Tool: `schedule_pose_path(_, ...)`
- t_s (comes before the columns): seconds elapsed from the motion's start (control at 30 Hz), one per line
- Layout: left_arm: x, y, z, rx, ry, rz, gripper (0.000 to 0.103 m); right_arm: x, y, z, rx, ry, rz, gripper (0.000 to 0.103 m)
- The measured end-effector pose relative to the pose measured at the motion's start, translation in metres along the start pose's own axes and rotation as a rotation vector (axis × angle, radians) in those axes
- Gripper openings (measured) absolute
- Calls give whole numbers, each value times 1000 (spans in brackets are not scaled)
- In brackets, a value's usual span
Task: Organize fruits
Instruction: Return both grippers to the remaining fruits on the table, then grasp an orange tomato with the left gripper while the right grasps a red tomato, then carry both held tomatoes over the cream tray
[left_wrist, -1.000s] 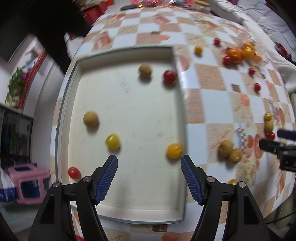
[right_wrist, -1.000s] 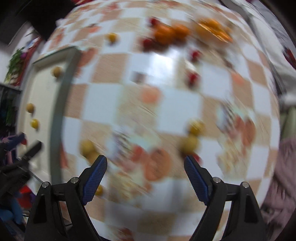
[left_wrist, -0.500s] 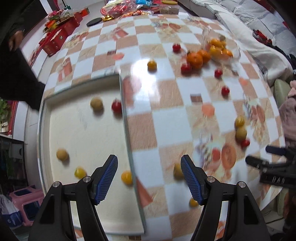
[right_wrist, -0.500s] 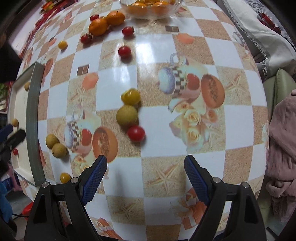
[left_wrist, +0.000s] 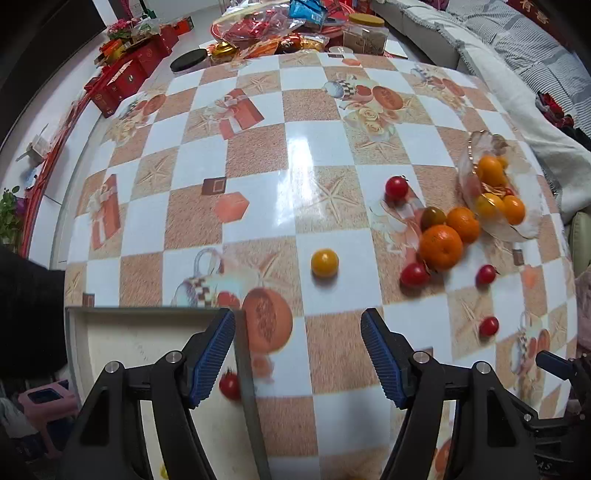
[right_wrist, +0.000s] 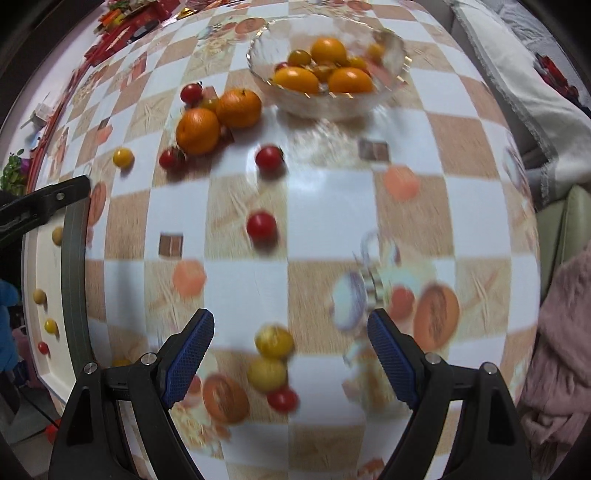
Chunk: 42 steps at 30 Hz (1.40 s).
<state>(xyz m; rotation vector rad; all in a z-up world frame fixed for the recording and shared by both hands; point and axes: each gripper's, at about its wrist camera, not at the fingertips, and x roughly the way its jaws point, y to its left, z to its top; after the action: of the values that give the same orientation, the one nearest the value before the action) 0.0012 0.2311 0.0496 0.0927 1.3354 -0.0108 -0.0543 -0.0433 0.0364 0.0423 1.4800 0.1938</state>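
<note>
— Tools, state?
— Left gripper (left_wrist: 297, 354): spread wide, holding nothing; over the far right corner of the tray (left_wrist: 247, 373). Right gripper (right_wrist: 290, 354): likewise wide apart, nothing held; over the checkered tablecloth (right_wrist: 325, 206).

— Between the right fingers?
— Yellow tomato (right_wrist: 274, 341), pale round fruit (right_wrist: 266, 374) touching it, red cherry tomato (right_wrist: 282, 399) just beside. Blurred, not gripped.

— Further out?
— Two loose red tomatoes (right_wrist: 261, 226) mid-table; yellow one (left_wrist: 324, 262) ahead of the left gripper; two oranges (right_wrist: 218, 118) touching, near the glass bowl (right_wrist: 391, 48), itself part-filled with orange and yellow fruit. Several small fruits already in the tray.

— Step in hand?
— Judged: between picks, approach to the next loose fruit. Which container takes which fruit: cannot tell.

— Next move?
— Probably: lower over one fruit of the near cluster, centre it, close gently; round, apt to roll, neighbours easily nudged.
</note>
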Motion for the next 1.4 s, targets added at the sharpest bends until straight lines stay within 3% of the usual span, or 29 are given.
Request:
schedule_pose_path(0.23,34,-4,28,10,22,17,72,18,20,25,-69,-19,-5,87)
schedule_pose_path(0.33,45,-4,32,-1,37,24,72,27,31,32,-89,-22,-22,77)
schedule_pose_path(0.47,53,-8,31,9,41,37,71,34,33,36,-96,-10,-28,74)
schedule_pose_path(0.6,53,-10,32,-2,29,27,59,42,53,40,-131,-14,-57,74)
schedule_pose_path(0.67,53,-12,33,-11,25,17,50,46,65,40,-150,-23,-83,65)
schedule_pose_path(0.7,52,-14,33,-11,23,5,40,46,72,40,-163,-32,-88,55)
schedule_pose_path(0.77,51,-20,33,0,18,-3,30,46,78,40,-188,-42,-86,39)
schedule_pose_path(0.8,50,-23,32,8,15,-2,24,44,82,39,-193,-42,-78,25)
schedule_pose_path(0.83,50,-26,30,15,13,-8,22,44,84,39,-191,-41,-69,20)
schedule_pose_path(1.03,36,-23,11,-4,16,-75,22,35,70,40,-94,-57,75,20)
schedule_pose_path(1.4,-20,-8,-51,-51,-27,-167,22,18,52,21,-49,-59,160,20)
